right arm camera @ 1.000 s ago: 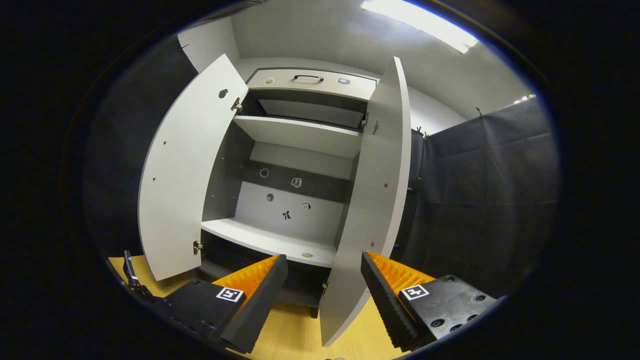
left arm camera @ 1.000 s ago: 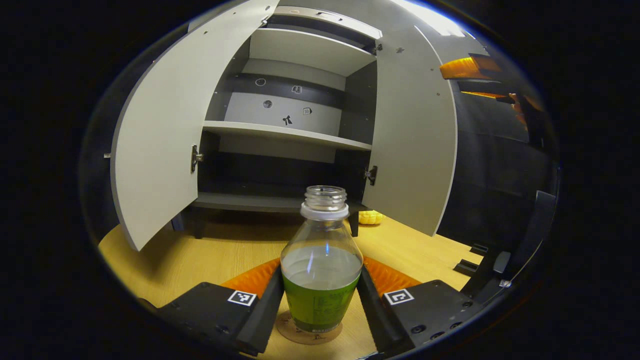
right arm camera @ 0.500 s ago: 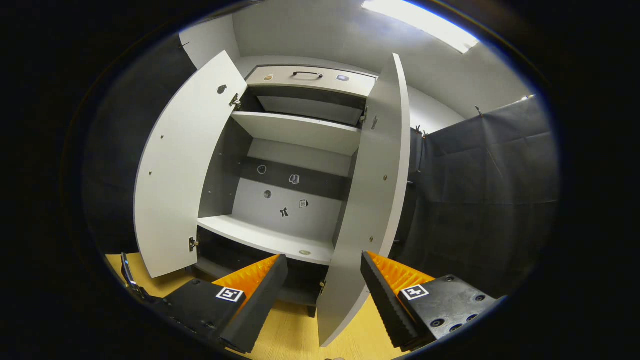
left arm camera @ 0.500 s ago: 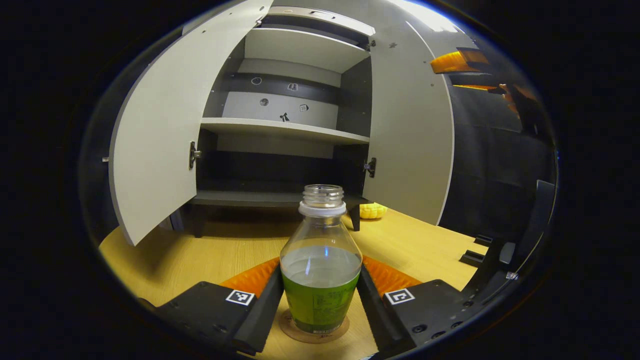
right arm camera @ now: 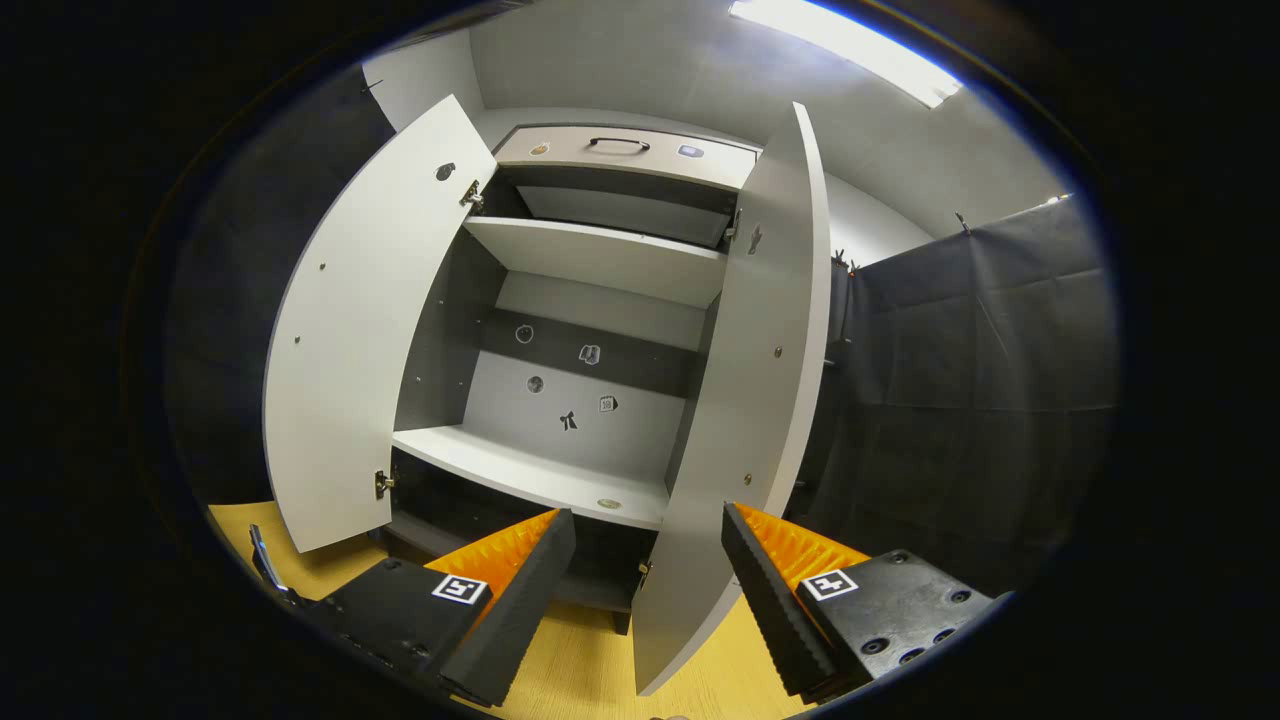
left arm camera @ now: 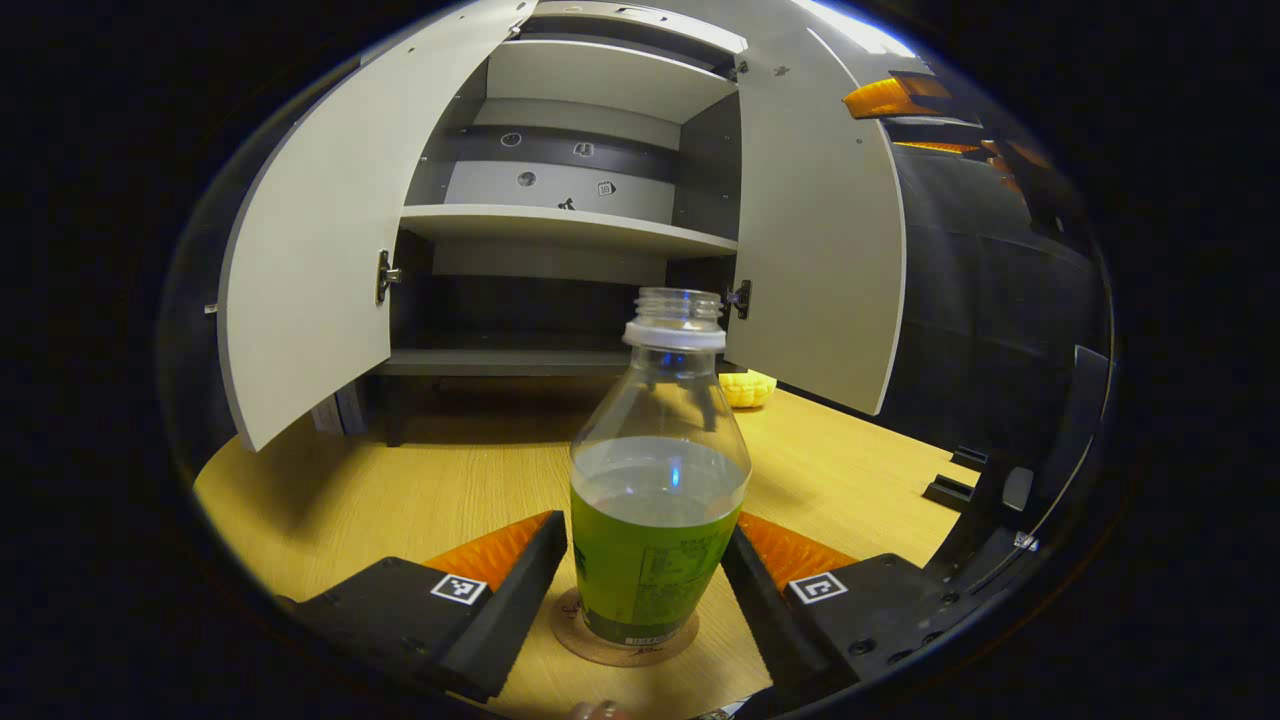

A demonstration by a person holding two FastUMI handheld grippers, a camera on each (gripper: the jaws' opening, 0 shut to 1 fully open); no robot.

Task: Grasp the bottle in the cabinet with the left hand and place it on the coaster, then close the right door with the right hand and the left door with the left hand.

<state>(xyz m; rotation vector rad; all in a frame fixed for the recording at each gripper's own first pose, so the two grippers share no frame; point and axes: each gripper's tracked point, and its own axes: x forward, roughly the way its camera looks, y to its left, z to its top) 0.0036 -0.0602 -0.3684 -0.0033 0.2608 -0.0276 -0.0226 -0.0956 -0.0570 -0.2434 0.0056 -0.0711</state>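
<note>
The bottle (left arm camera: 659,480) stands on the coaster (left arm camera: 624,642) near the bench's (left arm camera: 400,480) front edge between the left gripper's (left arm camera: 645,590) spread fingers, so next the right gripper (right arm camera: 648,590), fingers spread, must push the right door (right arm camera: 745,420) closed.

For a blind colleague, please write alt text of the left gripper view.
A clear plastic bottle with a green label stands on a round brown coaster, between the open left hand-held gripper fingers. Behind, a grey cabinet has both doors open.
</note>
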